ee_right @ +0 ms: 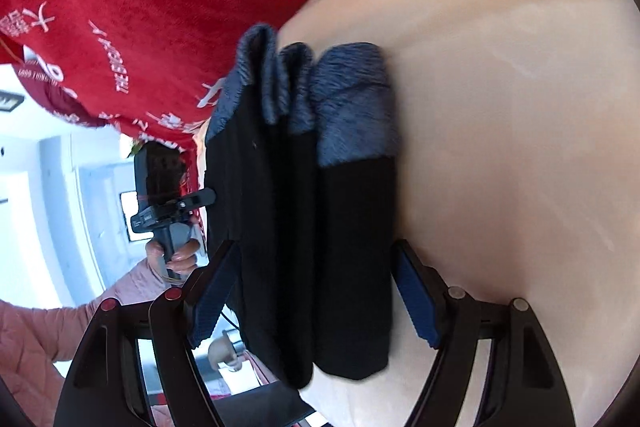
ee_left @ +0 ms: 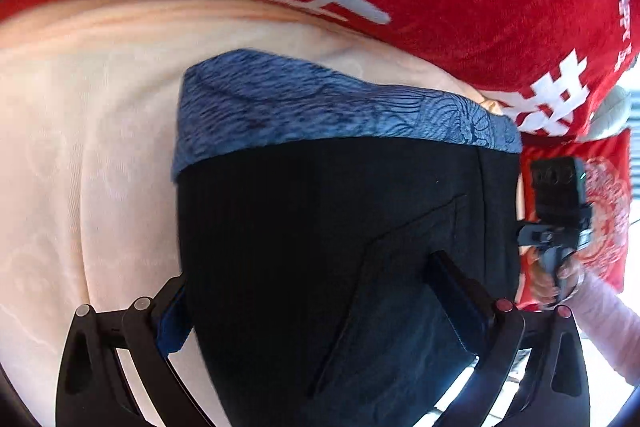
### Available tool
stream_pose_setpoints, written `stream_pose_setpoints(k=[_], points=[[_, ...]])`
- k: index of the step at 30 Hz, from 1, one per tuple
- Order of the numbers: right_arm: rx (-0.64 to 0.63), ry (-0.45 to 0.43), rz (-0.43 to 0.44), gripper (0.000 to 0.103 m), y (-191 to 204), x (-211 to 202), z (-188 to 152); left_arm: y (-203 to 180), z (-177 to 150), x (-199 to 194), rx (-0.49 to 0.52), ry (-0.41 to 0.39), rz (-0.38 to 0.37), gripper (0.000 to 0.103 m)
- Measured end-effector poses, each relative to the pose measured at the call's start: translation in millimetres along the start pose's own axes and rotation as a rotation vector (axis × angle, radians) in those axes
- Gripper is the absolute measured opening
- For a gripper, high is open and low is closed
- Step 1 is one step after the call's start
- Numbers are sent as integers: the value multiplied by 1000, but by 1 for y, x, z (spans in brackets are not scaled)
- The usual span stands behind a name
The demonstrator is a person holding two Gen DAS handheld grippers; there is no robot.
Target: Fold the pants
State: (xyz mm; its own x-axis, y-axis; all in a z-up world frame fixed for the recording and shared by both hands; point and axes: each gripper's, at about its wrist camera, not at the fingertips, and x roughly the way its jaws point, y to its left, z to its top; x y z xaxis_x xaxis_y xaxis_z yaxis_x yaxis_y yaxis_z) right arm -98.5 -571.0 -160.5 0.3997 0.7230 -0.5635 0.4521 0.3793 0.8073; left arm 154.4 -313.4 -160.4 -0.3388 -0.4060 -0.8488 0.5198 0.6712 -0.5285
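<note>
I have the pants (ee_left: 340,227), black with a blue waistband, folded in layers on the peach bedsheet (ee_left: 80,147). The left hand-held gripper (ee_left: 320,307) and right hand-held gripper (ee_right: 316,291) both straddle the bundle with fingers spread, not clamped. It looks like a late fold; next I'd close on the edge and turn it over squarely.

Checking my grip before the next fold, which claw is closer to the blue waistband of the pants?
Neither clearly. The left claw and right claw each straddle the black pants well short of the blue waistband.
</note>
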Motion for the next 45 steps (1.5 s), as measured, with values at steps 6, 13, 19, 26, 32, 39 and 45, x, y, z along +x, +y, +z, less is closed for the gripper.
stream_pose_setpoints(k=[6,13,19,26,32,39,45], points=[[53,-11,-48,72,8,12,11,-5,-4,-3,-25,-16,55,98],[69,-33,-85,45,25,-5,2,-21,-17,-39,7,-84,64,66],[95,-52,-14,44,49,-17,-15,-33,-37,-74,25,-94,58,65],[109,-47,41,44,79,-18,-53,-41,-77,-103,8,-84,72,65],[125,-30,70,44,93,0,-93,-32,-127,-107,-49,-94,119,65],[99,16,-75,44,83,38,-112,2,-150,-66,-91,-126,233,81],[84,-35,-218,59,73,40,-116,2,-149,-62,-81,-126,279,94]])
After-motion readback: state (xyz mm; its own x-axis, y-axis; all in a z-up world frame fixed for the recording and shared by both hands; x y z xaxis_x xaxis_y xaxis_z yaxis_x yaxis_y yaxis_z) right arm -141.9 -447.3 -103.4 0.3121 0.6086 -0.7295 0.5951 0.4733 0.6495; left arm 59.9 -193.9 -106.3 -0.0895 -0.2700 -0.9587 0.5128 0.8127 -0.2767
